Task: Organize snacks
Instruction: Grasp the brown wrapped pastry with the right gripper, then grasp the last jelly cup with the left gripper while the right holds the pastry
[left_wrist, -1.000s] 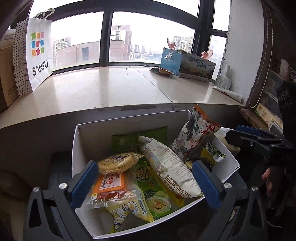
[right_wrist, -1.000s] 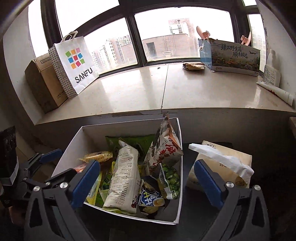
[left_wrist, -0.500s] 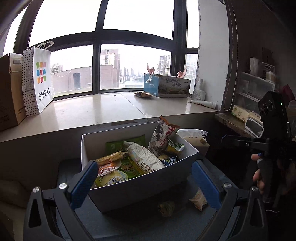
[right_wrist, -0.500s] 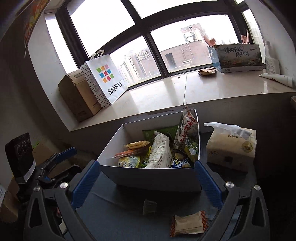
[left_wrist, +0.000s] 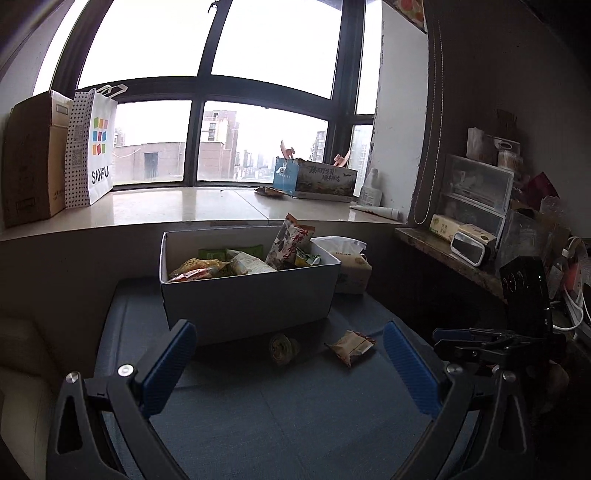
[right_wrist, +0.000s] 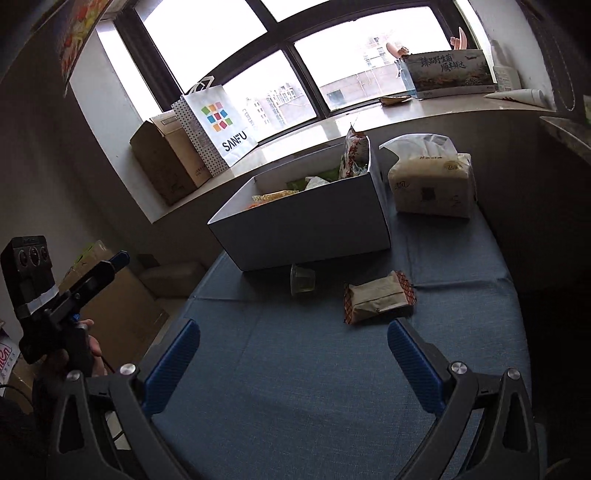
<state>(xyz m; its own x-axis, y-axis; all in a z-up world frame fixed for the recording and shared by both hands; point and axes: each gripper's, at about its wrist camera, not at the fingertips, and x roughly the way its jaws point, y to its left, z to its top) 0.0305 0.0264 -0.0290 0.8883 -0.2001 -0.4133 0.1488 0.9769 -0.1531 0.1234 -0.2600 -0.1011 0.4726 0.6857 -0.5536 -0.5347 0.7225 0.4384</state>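
A white box (left_wrist: 247, 299) full of snack packets stands on the blue cloth table (left_wrist: 280, 417); it also shows in the right wrist view (right_wrist: 310, 229). In front of it lie a small round jelly cup (left_wrist: 282, 343) (right_wrist: 303, 280) and a brown snack packet (left_wrist: 351, 347) (right_wrist: 376, 297). My left gripper (left_wrist: 290, 369) is open and empty, well back from the box. My right gripper (right_wrist: 293, 360) is open and empty, just short of the brown packet. Each gripper shows side-on in the other's view, the right (left_wrist: 443, 338) and the left (right_wrist: 120, 258).
A tissue pack (right_wrist: 432, 184) stands right of the box. On the windowsill are a SANFU paper bag (left_wrist: 92, 147), a cardboard box (left_wrist: 31, 158) and a printed carton (left_wrist: 317, 177). Shelves with clutter (left_wrist: 480, 206) fill the right side.
Both grippers have pulled back and away from the box, from right over its contents to well in front of it. The jelly cup and brown packet have come into view.
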